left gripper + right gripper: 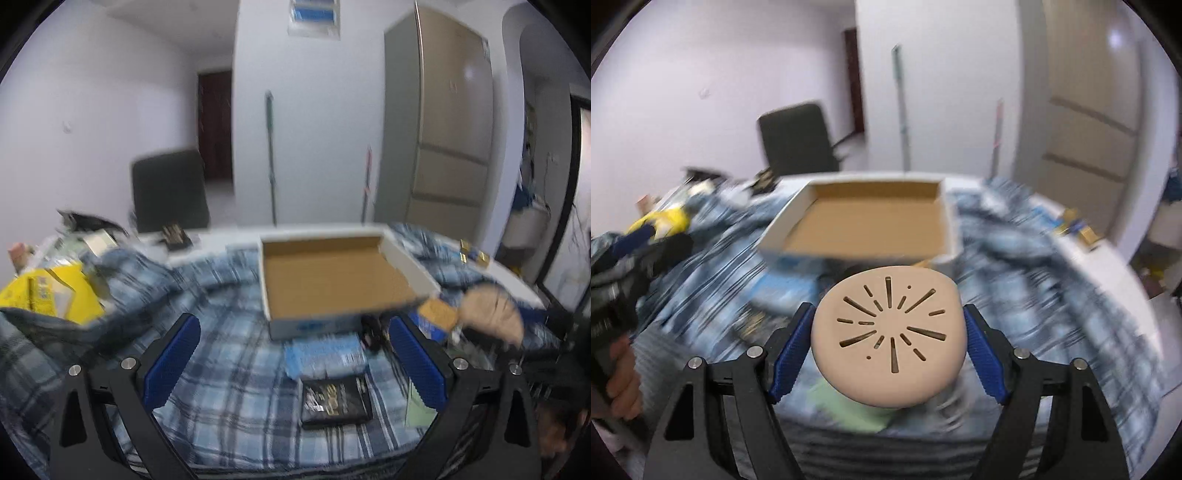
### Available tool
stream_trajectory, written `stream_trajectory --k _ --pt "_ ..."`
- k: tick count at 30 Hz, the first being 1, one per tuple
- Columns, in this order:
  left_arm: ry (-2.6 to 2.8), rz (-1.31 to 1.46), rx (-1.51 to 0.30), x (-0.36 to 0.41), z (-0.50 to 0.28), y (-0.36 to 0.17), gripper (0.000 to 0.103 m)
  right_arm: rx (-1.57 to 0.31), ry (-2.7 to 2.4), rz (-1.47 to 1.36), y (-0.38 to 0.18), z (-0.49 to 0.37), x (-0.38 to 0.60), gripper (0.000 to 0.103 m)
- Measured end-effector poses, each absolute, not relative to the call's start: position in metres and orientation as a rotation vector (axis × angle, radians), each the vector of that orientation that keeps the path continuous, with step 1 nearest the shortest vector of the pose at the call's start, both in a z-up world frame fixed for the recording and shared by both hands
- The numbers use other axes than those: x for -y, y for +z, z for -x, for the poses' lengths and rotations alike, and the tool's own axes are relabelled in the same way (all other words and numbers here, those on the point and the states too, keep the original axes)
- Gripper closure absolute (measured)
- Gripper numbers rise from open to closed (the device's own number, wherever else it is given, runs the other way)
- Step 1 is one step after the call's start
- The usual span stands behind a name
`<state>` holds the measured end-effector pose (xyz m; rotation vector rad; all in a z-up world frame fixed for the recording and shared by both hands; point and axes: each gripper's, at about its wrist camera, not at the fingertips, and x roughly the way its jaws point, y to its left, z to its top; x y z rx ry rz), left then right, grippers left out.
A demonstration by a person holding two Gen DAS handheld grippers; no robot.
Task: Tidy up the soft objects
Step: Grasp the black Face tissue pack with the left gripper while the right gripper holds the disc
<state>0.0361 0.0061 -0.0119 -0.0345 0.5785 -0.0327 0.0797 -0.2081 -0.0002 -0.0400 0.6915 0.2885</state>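
A beige soft pad with a burst of slits sits between the blue pads of my right gripper, which press on both its sides above the plaid blanket. The same pad shows blurred at the right of the left wrist view. An open cardboard box with white walls lies just beyond it, nothing inside. My left gripper stands open over the blanket, in front of the box. Between its fingers lie a light blue packet and a black packet.
A pale green item lies under the held pad. A yellow bag and clutter sit at the far left. Small gold packets rest at the table's right edge. A dark chair stands behind. A hand holds the other gripper.
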Motion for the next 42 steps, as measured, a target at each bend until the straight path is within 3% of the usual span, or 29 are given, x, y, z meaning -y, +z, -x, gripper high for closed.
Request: stream_trajectory --k 5,13,23,30,42 --pt "-0.101 0.015 -0.785 0.009 -0.065 -0.054 0.0 -0.583 0.22 0.059 0.0 -0.079 0.22 0.025" --pt "-0.131 0.046 -0.945 0.012 -0.085 -0.082 0.001 -0.555 0.235 0.058 -0.006 -0.075 0.221 0.025" --pt "-0.165 0.029 -1.052 0.017 -0.096 -0.098 0.014 -0.575 0.268 0.063 -0.011 -0.074 0.219 0.024" --pt "-0.167 -0.031 -1.039 0.026 -0.094 -0.1 0.036 -0.574 0.272 0.065 -0.011 -0.072 0.218 0.024" --pt "-0.169 -0.051 -0.77 0.026 -0.064 -0.065 0.036 -0.542 0.293 0.043 -0.008 -0.069 0.222 0.024"
